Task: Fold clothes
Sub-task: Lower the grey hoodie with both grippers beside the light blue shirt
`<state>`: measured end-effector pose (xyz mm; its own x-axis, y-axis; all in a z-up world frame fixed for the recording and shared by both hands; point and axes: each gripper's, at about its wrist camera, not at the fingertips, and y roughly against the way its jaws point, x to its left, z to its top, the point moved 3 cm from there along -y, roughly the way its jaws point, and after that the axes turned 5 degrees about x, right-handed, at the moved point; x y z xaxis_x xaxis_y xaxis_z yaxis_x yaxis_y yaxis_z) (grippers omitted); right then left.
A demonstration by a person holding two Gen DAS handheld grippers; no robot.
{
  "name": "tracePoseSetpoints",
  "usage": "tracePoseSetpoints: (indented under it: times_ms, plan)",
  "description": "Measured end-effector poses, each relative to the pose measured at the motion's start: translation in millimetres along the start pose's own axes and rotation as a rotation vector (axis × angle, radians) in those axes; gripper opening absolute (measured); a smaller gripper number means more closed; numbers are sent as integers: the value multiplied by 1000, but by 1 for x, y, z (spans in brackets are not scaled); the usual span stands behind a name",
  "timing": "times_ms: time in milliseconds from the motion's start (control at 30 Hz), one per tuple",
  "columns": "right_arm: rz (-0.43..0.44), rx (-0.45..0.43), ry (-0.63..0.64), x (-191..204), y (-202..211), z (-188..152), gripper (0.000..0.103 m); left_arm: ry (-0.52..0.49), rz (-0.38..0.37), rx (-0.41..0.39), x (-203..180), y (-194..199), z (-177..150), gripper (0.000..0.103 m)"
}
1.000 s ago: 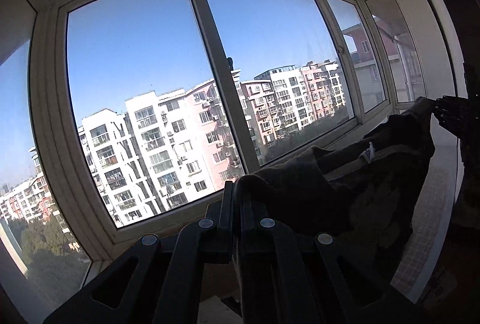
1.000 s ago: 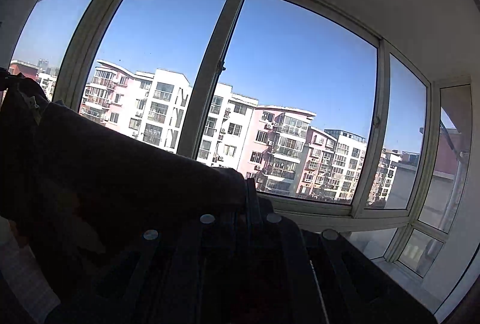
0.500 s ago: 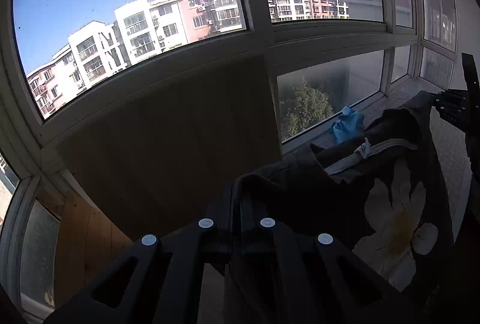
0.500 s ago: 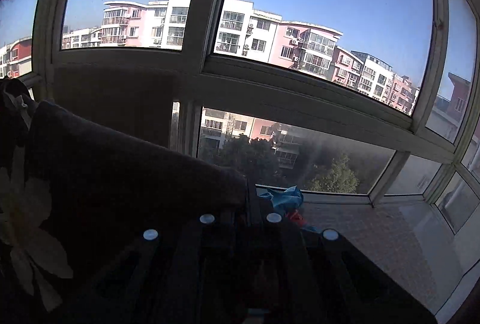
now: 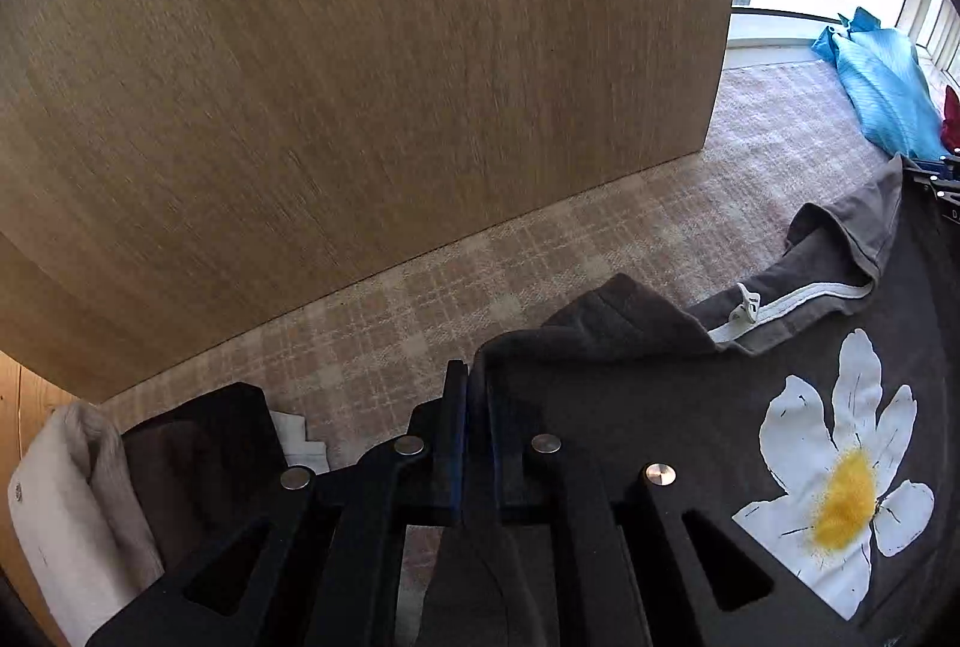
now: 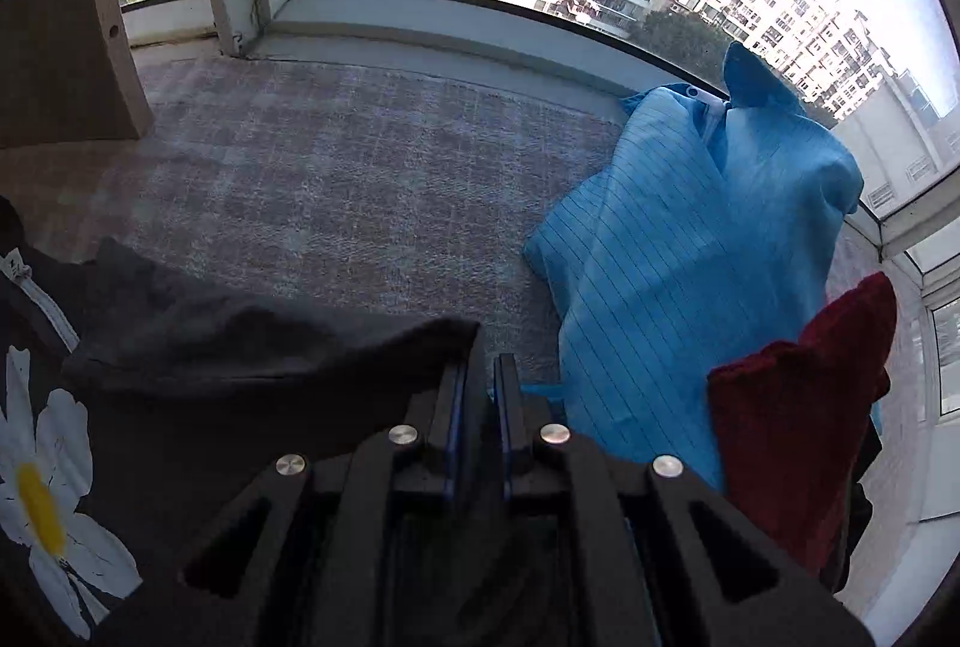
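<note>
The left tongs [image 5: 474, 383] pointed steeply down at a checked carpet [image 5: 540, 251], and their jaws were opening, with a corner of the dark grey T-shirt [image 5: 660, 407] still lying between them. Whether the pads were still pressing on the cloth could not be told from this angle, though the gap looked slight.

The T-shirt spread to the right of those tongs across the carpet, its front showing a white daisy print [image 5: 840, 473] with a yellow centre and its collar edged by a white-trimmed neckband [image 5: 798, 296]. The right tongs [image 6: 483, 365] held the shirt's other corner in much the same way: jaws opening, the dark fabric [image 6: 270, 347] running in between them from the left (the same daisy showed at the left edge of that view).

A large wooden panel [image 5: 360, 77] stood behind the carpet. To the left of the left tongs lay a cream garment [image 5: 66, 497] beside a dark brown folded piece [image 5: 204, 443].

On the far side, right of the right tongs, a blue striped garment [image 6: 690, 257] was heaped near the window ledge [image 6: 450, 41], and a dark red garment [image 6: 798, 431] lay against it.
</note>
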<state>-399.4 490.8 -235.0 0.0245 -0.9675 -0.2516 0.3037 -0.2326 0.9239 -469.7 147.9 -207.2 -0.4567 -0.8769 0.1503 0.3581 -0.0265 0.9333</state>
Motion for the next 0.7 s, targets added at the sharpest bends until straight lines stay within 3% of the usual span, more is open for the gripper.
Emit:
tracePoseSetpoints:
  times_ms: [33, 100, 167, 300, 433, 500, 633, 700]
  plan:
    - [-6, -15, 19, -1, 4, -1, 20, 2, 1, -7, 6, 4, 2, 20]
    - [-22, -52, 52, -7, 17, -2, 34, 9, -31, 4, 16, 8, 5, 28]
    - [-35, -48, 55, -19, 18, 1, 50, -2, -32, 20, 22, 8, 5, 28]
    - [27, -11, 19, -38, 21, 12, 50, 1, 32, -12, 34, 18, 2, 27]
    - [111, -2, -42, -55, 28, 20, 50, 37, -67, -38, 37, 29, 1, 24]
    - [100, -22, -62, -54, 37, 20, 50, 3, -117, -35, 22, 32, -9, 25]
    - [66, -146, 84, -8, 69, 8, 52, -68, -144, -18, -3, 47, -21, 27]
    - [56, -150, 216, 28, 71, -3, 52, -60, -137, -17, 0, 55, -32, 27]
